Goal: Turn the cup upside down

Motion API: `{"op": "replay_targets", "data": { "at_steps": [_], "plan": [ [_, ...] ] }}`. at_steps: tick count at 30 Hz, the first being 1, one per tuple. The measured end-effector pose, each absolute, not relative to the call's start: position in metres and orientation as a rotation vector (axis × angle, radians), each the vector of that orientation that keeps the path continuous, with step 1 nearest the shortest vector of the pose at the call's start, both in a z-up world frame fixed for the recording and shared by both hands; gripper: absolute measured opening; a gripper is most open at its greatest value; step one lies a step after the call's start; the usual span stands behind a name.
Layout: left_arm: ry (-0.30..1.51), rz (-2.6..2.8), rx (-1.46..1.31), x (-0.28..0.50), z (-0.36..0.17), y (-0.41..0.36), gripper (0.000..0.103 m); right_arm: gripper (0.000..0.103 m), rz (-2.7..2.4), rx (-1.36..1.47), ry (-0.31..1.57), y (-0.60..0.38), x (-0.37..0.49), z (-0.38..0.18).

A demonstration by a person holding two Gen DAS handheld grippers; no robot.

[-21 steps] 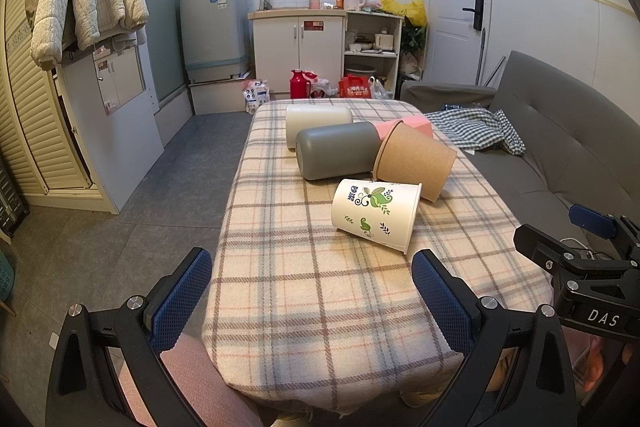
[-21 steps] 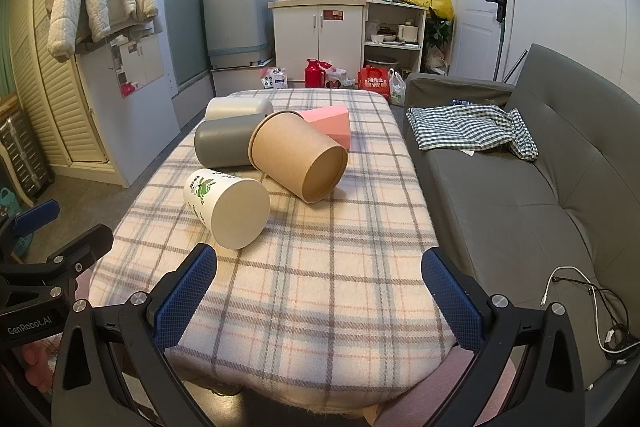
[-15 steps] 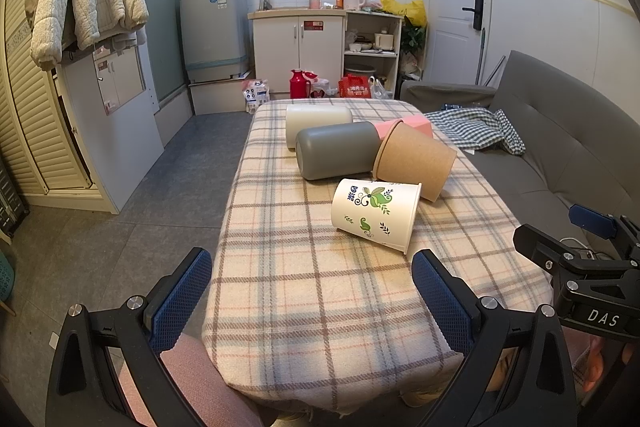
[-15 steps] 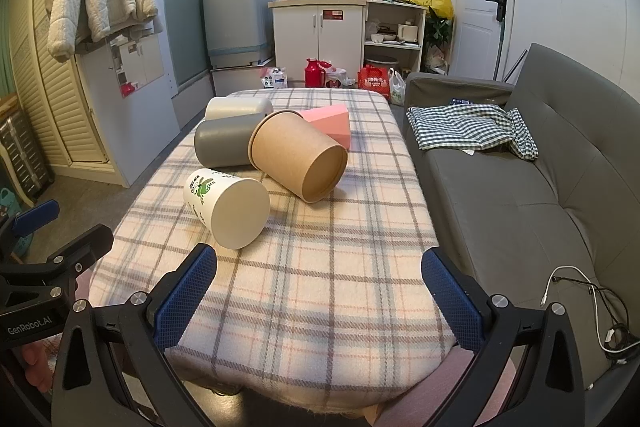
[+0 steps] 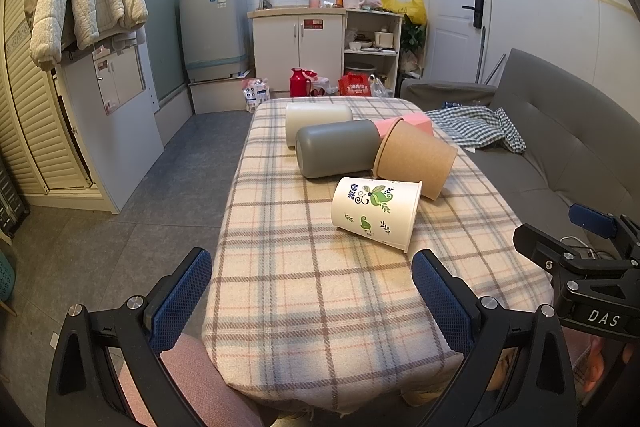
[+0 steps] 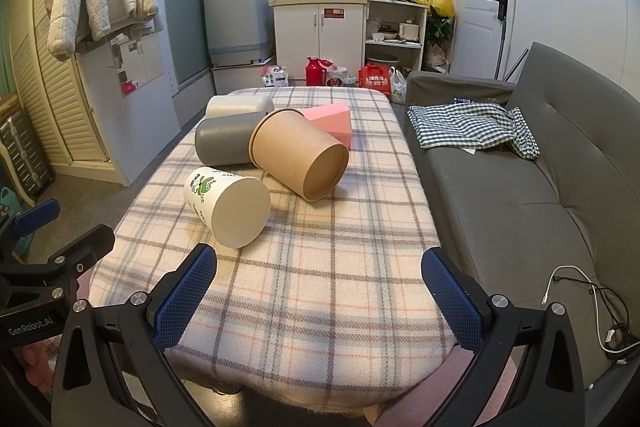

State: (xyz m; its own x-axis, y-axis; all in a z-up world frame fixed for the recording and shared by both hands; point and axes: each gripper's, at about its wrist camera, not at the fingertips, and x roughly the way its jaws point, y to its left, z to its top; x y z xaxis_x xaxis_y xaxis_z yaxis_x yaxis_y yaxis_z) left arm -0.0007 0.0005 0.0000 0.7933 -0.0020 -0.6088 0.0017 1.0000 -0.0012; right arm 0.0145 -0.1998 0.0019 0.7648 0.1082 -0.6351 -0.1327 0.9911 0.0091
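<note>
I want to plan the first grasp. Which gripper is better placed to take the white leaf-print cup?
Probably the right gripper: the white leaf-print cup lies nearer its fingers. From the left gripper it lies farther.

In the lower part of the frame the left gripper (image 5: pixel 311 281) has its blue-padded fingers (image 5: pixel 182 297) spread wide, holding nothing, over the near end of a plaid tablecloth (image 5: pixel 320 299). Just above centre a white cup with green leaf print (image 5: pixel 376 213) lies on its side, rim toward the lower right. Behind it a brown paper cup (image 5: pixel 416 163) lies tipped, touching a grey cylinder (image 5: pixel 338 153); a cream cylinder (image 5: pixel 318 121) and a pink box (image 5: pixel 416 121) lie further up. At the right edge part of the right gripper (image 5: pixel 584 267) shows, in front of a grey sofa (image 5: pixel 560 131)
</note>
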Motion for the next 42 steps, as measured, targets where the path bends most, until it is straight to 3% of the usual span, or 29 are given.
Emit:
{"op": "replay_targets", "data": {
  "at_steps": [18, 24, 34, 42],
  "plan": [
    [0.684, 0.026, -0.029, 0.001, 0.001, 0.009, 0.103, 0.103, 0.155, -0.048, 0.701, -0.194, 0.018, -0.001],
    [0.709, 0.054, -0.028, 0.009, 0.014, 0.021, 0.103, 0.103, 0.249, -0.101, 0.703, -0.183, 0.031, 0.022],
    [0.769, 0.111, -0.056, 0.078, 0.014, 0.057, 0.103, 0.103, 0.497, -0.493, 0.711, -0.122, 0.126, 0.067],
    [0.841, 0.16, -0.1, 0.121, -0.017, 0.089, 0.103, 0.103, 0.719, -0.883, 0.789, -0.045, 0.202, 0.031]
  ]
}}
